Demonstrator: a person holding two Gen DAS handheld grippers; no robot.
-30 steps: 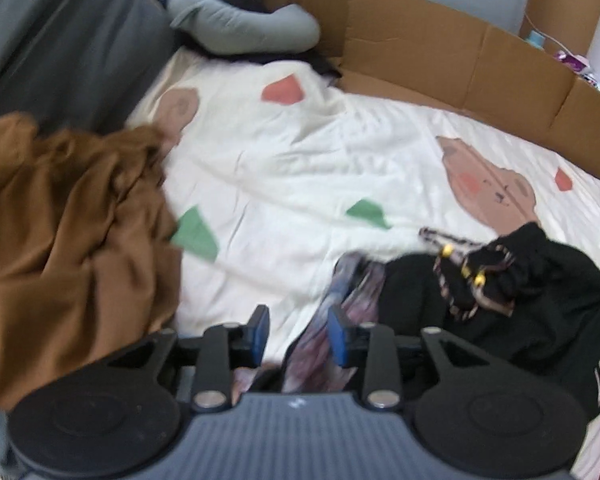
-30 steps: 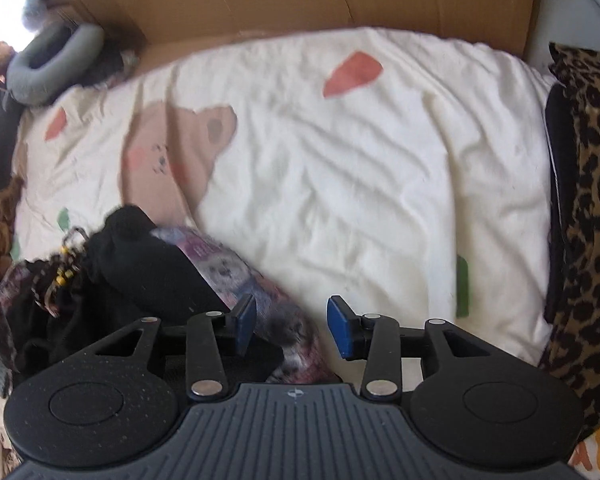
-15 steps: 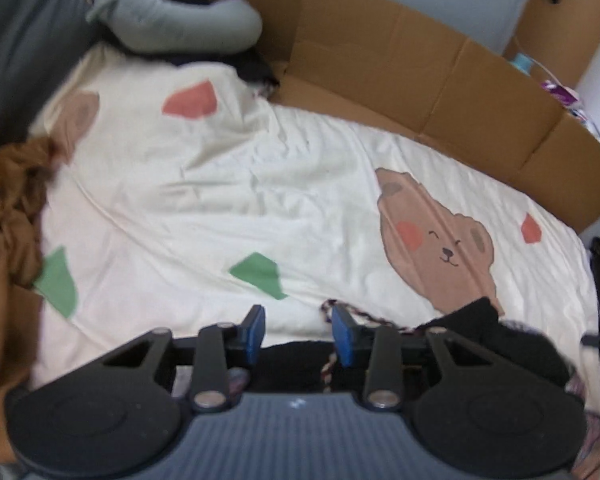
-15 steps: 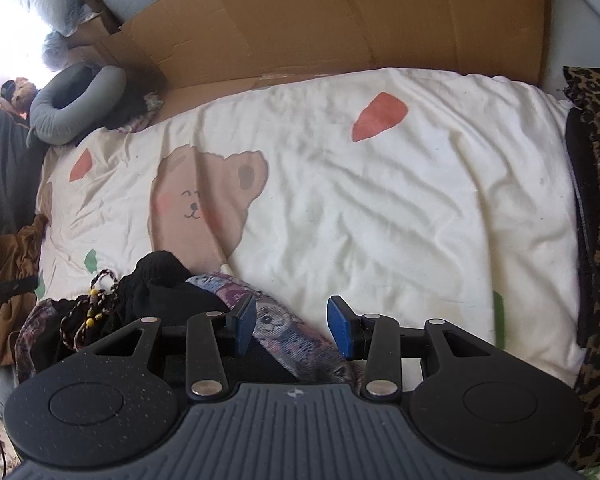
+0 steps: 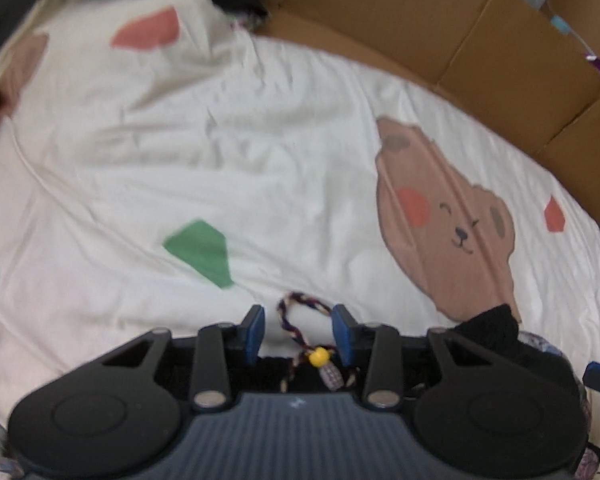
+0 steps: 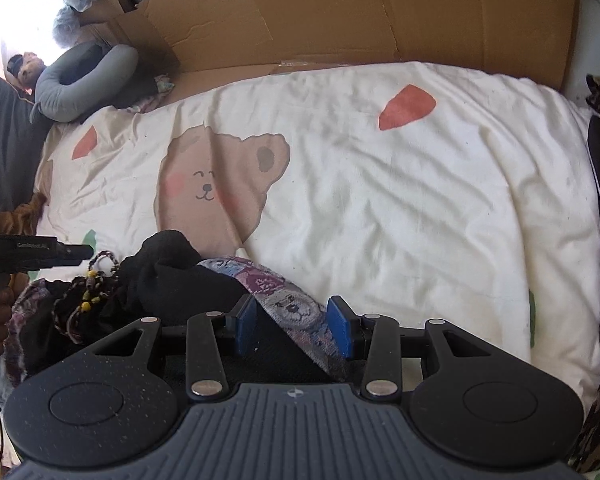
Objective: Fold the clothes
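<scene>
Left wrist view: the left tongs stand released above a braided cord with a yellow bead, on the bear-print duvet of the bed. Right wrist view: the right tongs stand released astride a patterned garment strip; the black garment lies crumpled just left of it, near the duvet's front edge.
</scene>
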